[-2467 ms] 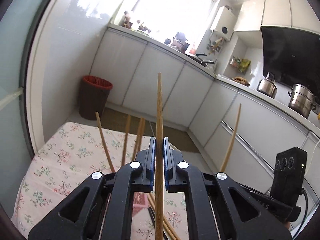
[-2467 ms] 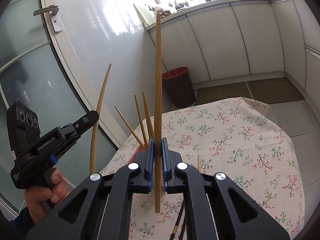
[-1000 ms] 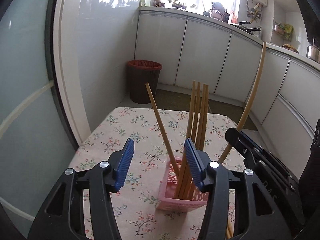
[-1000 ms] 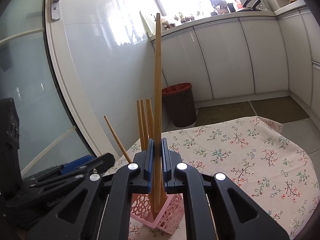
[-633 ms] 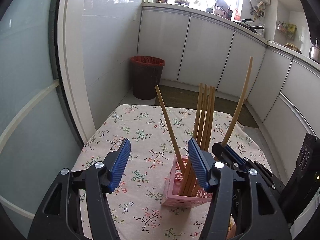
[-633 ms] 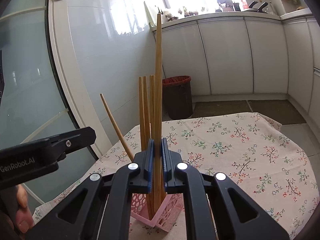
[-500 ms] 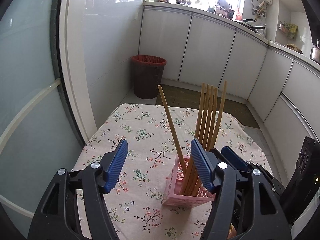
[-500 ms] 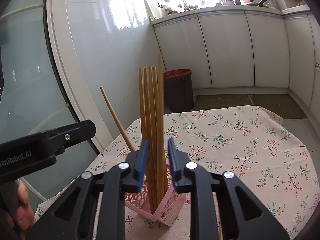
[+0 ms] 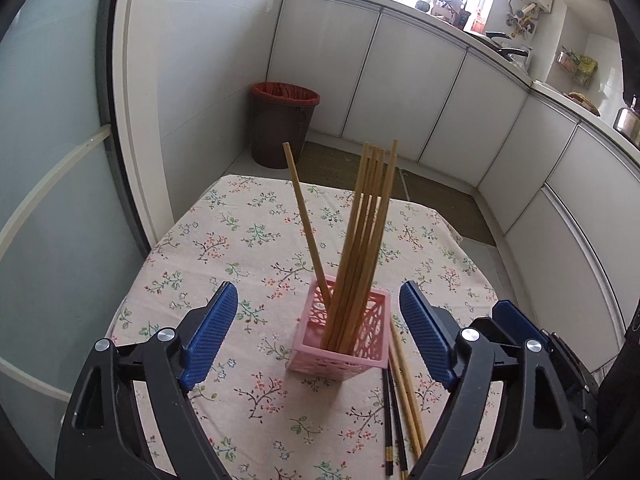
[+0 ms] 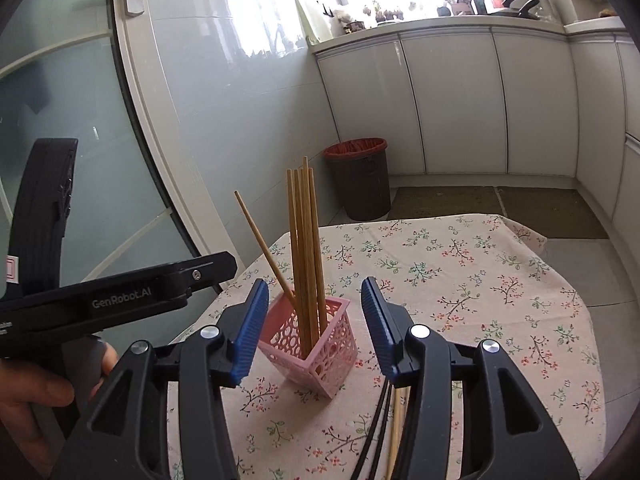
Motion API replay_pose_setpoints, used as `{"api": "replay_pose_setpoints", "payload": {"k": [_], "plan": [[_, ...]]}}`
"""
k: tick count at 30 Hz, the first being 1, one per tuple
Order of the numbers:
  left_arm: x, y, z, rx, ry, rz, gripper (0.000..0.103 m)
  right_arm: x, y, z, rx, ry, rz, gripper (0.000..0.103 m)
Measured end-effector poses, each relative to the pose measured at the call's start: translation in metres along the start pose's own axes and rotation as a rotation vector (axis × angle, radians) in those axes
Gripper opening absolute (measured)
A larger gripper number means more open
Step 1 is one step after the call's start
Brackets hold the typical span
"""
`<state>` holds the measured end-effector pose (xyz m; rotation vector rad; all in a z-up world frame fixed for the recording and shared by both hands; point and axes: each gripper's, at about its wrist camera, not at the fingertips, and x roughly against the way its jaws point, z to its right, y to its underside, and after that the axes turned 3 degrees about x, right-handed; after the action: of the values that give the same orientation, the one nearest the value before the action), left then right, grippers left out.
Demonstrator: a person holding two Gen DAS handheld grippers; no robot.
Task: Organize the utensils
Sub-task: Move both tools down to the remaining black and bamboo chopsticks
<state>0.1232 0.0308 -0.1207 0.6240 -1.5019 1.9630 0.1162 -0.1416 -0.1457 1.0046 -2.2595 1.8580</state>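
Your left gripper's (image 9: 318, 330) and right gripper's (image 10: 312, 326) fingers have just been spreading, empty; the tan wooden chopsticks (image 9: 366, 236) stand in the pink perforated plastic holder (image 9: 344, 340) on the floral-clothed surface (image 9: 248, 240).

A home kitchen: white cabinets (image 9: 420, 92), countertop pans (image 9: 508, 50), bin (image 9: 282, 128).

Pink lattice holder (image 9: 347, 344) upright ahead of left claw (image 9: 318, 334), wooden chopsticks (image 9: 362, 236) standing inside; loose chopsticks (image 9: 402, 400) flat beside it.
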Motion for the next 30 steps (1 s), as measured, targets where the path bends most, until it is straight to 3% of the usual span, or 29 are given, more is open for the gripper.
{"api": "replay_pose_setpoints", "payload": {"k": [5, 11, 23, 30], "plan": [[-0.002, 0.03, 0.021, -0.065, -0.016, -0.07, 0.08, 0.033, 0.013, 0.03, -0.117, -0.011, -0.037, 0.054], [-0.011, 0.063, 0.032, -0.085, -0.026, -0.158, 0.08, 0.048, 0.038, 0.031, -0.072, 0.025, -0.124, 0.054], [-0.049, 0.099, 0.043, -0.102, -0.035, -0.307, 0.078, 0.028, 0.056, 0.044, -0.081, 0.114, -0.275, 0.056], [-0.072, 0.113, 0.044, -0.108, -0.051, -0.369, 0.078, 0.016, 0.062, 0.032, 0.006, 0.137, -0.313, 0.057]]}}
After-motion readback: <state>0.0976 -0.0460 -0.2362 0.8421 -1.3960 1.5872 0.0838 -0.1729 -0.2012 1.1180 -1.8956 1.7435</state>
